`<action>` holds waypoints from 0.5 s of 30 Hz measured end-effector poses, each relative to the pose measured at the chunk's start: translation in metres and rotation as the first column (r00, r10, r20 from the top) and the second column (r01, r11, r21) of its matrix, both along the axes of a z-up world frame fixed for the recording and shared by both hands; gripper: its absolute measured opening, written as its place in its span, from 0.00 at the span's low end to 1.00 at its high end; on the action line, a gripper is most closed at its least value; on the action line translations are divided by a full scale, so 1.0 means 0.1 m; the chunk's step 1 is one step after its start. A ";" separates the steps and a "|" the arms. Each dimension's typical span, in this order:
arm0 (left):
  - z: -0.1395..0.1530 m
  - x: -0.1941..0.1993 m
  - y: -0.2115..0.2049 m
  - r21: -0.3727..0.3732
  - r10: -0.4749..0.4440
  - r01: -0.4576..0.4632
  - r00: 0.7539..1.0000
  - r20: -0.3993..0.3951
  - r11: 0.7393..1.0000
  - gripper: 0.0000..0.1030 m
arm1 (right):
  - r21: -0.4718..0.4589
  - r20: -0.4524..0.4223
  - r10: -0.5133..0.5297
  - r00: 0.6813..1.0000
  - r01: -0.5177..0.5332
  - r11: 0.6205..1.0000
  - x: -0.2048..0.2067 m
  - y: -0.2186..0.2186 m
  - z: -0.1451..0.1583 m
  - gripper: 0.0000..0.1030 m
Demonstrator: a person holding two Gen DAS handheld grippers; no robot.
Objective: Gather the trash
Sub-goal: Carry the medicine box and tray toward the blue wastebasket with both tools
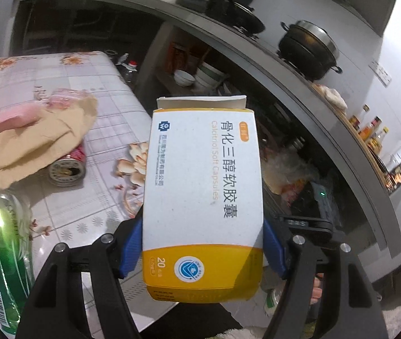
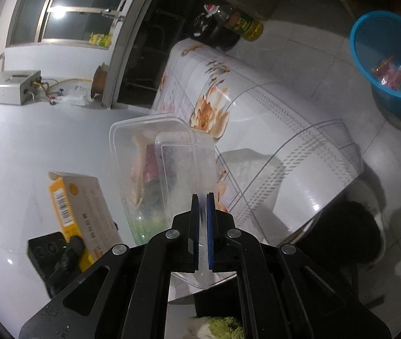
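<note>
The left gripper (image 1: pixel 203 250) clamps a white and yellow medicine box (image 1: pixel 203 197) between its blue pads, jaws wide on the box's two sides; the box stands on end with its top flap open, lifted off the table (image 1: pixel 101 130). The right gripper (image 2: pixel 203 206) has its jaws pressed nearly together on the thin wall of a clear plastic container (image 2: pixel 166 169), which hangs tilted in front of the table's edge with scraps of rubbish showing through it.

The table, under a glossy flower-print cloth, is the landmark for the rest. On it, at the edge nearest the left gripper, lies a green plastic bottle (image 1: pixel 2 257). Further in on the table lies a red can (image 1: pixel 69 163) on its side, its end facing the camera. Touching the can and partly over it is a crumpled brown paper (image 1: pixel 36 138), with a pink block (image 1: pixel 14 118) resting on the paper.

Beyond the table's far side stands a long kitchen counter (image 1: pixel 256 48), with a black lidded pot (image 1: pixel 307 48) on it, and bowls (image 1: pixel 197 76) stacked on a shelf below. On the tiled floor, well apart from the table on the right gripper's side, stands a blue basket (image 2: pixel 383 56) with colourful wrappers already inside it.
</note>
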State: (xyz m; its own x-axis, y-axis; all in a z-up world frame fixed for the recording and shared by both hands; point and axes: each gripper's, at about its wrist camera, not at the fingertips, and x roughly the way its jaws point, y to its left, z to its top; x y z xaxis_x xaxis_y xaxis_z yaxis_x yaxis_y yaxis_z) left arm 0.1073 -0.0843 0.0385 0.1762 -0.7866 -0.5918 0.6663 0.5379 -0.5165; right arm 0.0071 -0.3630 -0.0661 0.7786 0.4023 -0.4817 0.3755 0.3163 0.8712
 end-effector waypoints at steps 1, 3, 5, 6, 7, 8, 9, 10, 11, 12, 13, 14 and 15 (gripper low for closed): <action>-0.01 0.02 0.00 0.002 0.007 -0.007 1.000 -0.006 1.000 0.67 | 0.001 0.003 -0.006 1.000 0.006 1.000 -0.01 -0.01 0.01 0.03; -0.03 0.04 -0.02 0.009 0.008 -0.008 1.000 -0.011 1.000 0.67 | 0.000 0.009 -0.019 1.000 0.019 1.000 -0.06 -0.05 0.03 0.03; -0.06 0.05 -0.06 0.017 0.004 -0.004 1.000 -0.012 1.000 0.67 | 0.000 0.017 -0.035 0.999 0.035 0.999 -0.12 -0.09 0.06 0.03; -0.06 0.06 -0.08 0.020 0.001 -0.001 1.000 -0.012 1.000 0.67 | -0.001 0.021 -0.043 0.999 0.043 0.999 -0.13 -0.12 0.07 0.03; -0.07 0.07 -0.12 0.022 -0.004 0.004 1.000 -0.012 1.000 0.67 | -0.001 0.023 -0.048 0.999 0.048 0.999 -0.15 -0.13 0.08 0.03; -0.06 0.07 -0.15 0.024 -0.009 0.010 1.000 -0.011 1.000 0.67 | -0.001 0.026 -0.055 0.998 0.055 0.998 -0.17 -0.15 0.09 0.03; -0.07 0.07 -0.18 0.025 -0.014 0.014 1.000 -0.010 1.000 0.67 | -0.001 0.028 -0.062 0.998 0.062 0.998 -0.20 -0.17 0.09 0.03; -0.06 0.07 -0.25 0.026 -0.024 0.025 1.000 -0.008 0.999 0.67 | -0.001 0.031 -0.071 0.997 0.071 0.997 -0.23 -0.20 0.10 0.03; -0.06 0.07 -0.30 0.031 -0.029 0.030 1.000 -0.007 0.999 0.67 | -0.001 0.033 -0.078 0.996 0.079 0.997 -0.26 -0.22 0.11 0.03; -0.06 0.07 -0.36 0.033 -0.039 0.039 0.999 -0.006 0.999 0.67 | -0.001 0.035 -0.090 0.995 0.090 0.996 -0.30 -0.26 0.12 0.03; -0.05 0.06 -0.42 0.035 -0.052 0.053 0.999 -0.005 0.998 0.67 | -0.001 0.036 -0.097 0.995 0.097 0.995 -0.32 -0.28 0.12 0.03; -0.06 0.06 -0.47 0.036 -0.064 0.064 0.998 -0.005 0.997 0.67 | 0.000 0.038 -0.107 0.994 0.107 0.994 -0.35 -0.31 0.12 0.03; -0.06 0.06 -0.52 0.038 -0.073 0.073 0.997 -0.006 0.997 0.67 | 0.000 0.040 -0.123 0.992 0.123 0.992 -0.41 -0.37 0.12 0.03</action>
State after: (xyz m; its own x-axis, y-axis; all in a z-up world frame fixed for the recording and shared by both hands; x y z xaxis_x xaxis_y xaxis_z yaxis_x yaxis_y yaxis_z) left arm 0.1135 -0.1367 0.0326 0.1161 -0.7740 -0.6224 0.7023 0.5071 -0.4996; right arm -0.0335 -0.3995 -0.0537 0.8404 0.3017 -0.4503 0.3769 0.2717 0.8855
